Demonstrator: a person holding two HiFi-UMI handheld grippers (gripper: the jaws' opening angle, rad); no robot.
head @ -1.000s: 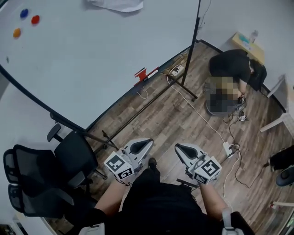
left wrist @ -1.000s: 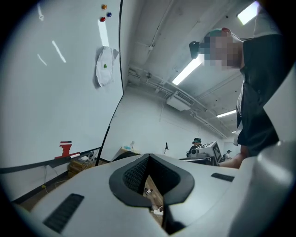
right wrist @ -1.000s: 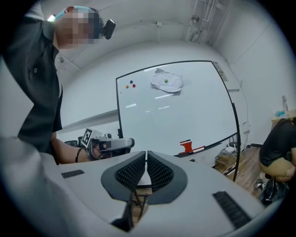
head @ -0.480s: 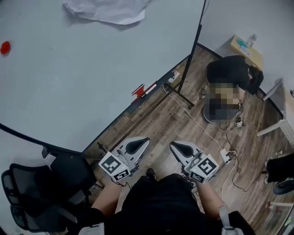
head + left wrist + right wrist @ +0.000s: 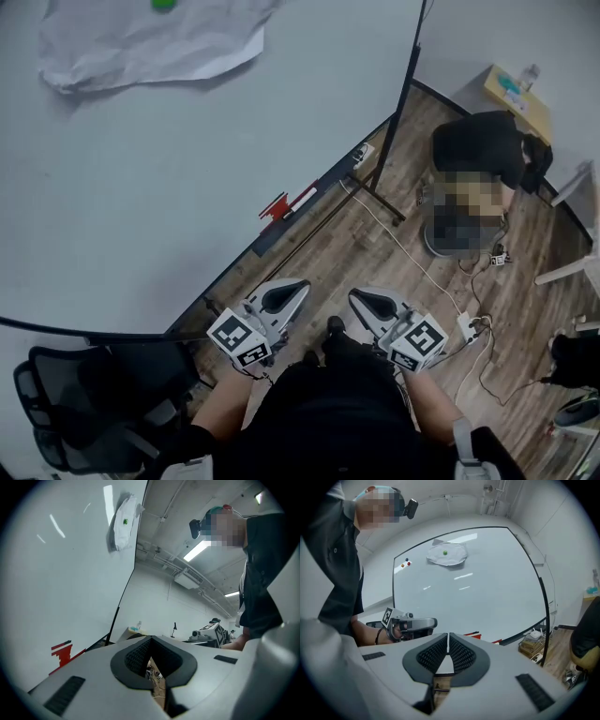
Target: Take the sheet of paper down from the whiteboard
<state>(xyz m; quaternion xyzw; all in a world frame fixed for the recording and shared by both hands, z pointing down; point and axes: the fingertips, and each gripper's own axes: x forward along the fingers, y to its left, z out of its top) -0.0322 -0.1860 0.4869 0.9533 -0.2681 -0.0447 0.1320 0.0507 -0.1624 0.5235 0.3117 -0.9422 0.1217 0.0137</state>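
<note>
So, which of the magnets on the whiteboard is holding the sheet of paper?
The green magnet, on the middle of the sheet of paper. The other small magnets cluster on bare whiteboard, off the paper.

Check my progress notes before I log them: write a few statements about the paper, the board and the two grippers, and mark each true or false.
1. The sheet of paper hangs on the whiteboard under a green magnet. True.
2. The left gripper grips the paper. False: it is shut on nothing, held low and well clear of the paper.
3. The right gripper has its jaws wide apart. False: they are together, with nothing between them.
4. A black office chair stands by the whiteboard. True.
</note>
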